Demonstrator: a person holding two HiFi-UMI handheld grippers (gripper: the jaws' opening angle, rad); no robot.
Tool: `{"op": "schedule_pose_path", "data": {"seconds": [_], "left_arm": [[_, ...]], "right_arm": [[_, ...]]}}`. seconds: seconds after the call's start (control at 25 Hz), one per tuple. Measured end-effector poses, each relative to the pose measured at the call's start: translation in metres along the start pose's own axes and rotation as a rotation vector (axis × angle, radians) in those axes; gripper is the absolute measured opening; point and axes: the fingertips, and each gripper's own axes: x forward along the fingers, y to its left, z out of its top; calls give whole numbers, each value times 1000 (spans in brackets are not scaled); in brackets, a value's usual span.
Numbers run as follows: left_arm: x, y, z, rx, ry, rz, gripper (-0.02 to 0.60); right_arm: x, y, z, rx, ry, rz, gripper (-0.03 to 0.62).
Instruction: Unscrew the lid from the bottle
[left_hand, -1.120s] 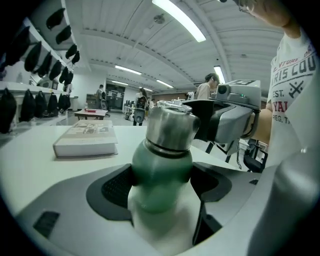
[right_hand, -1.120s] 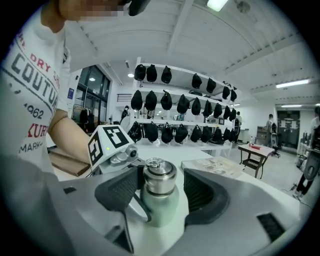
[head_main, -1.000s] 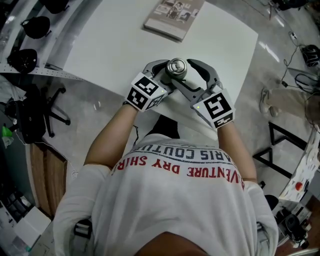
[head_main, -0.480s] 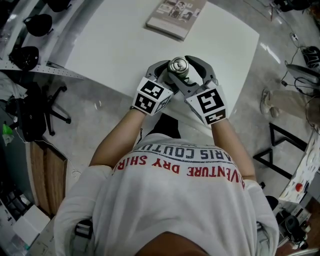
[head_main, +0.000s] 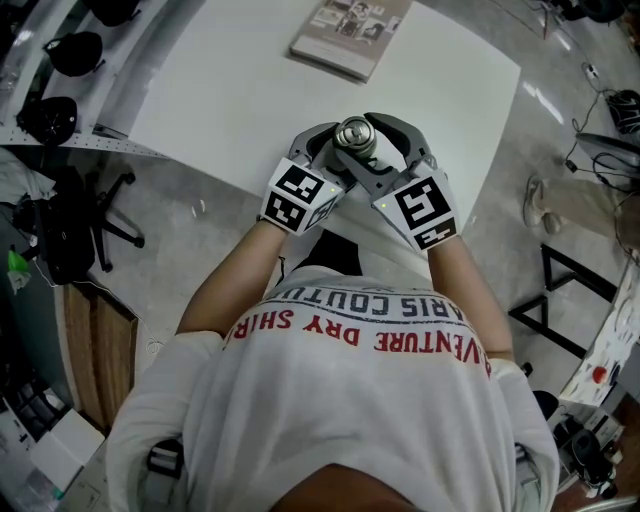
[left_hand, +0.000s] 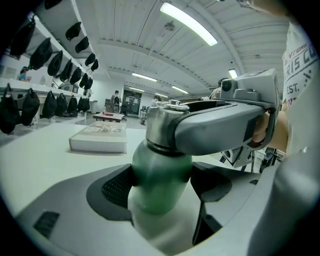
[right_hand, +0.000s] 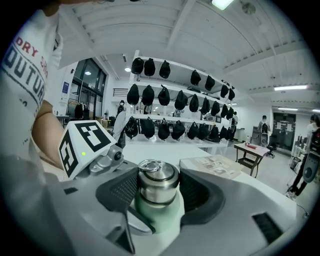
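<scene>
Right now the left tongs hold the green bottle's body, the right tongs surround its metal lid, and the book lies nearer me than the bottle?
No: the book lies beyond the bottle, as the head view shows. The left tongs do hold the body; the right tongs have just been closing round the lid.

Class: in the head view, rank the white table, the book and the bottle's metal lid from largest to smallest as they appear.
1. white table
2. book, partly cut off by the frame's top edge
3. metal lid
No two look alike in size.
</scene>
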Motion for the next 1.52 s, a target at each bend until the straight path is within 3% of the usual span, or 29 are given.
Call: {"op": "schedule_pose_path", "data": {"seconds": [0.24, 1.04, 1.24, 1.52], "left_arm": [[-1, 0, -1, 53, 28, -94, 374], [-7, -2, -7, 278, 205, -560, 374], [-8, -4, -8, 297, 224, -587, 374], [-14, -3, -1, 209, 145, -536, 374]], "right_arm": [[1, 3, 1, -27, 7, 79, 256], [6, 11, 2, -161, 51, 407, 256], [5, 13, 1, -188, 59, 425, 256], [0, 10, 12, -127, -11, 393, 256]]}}
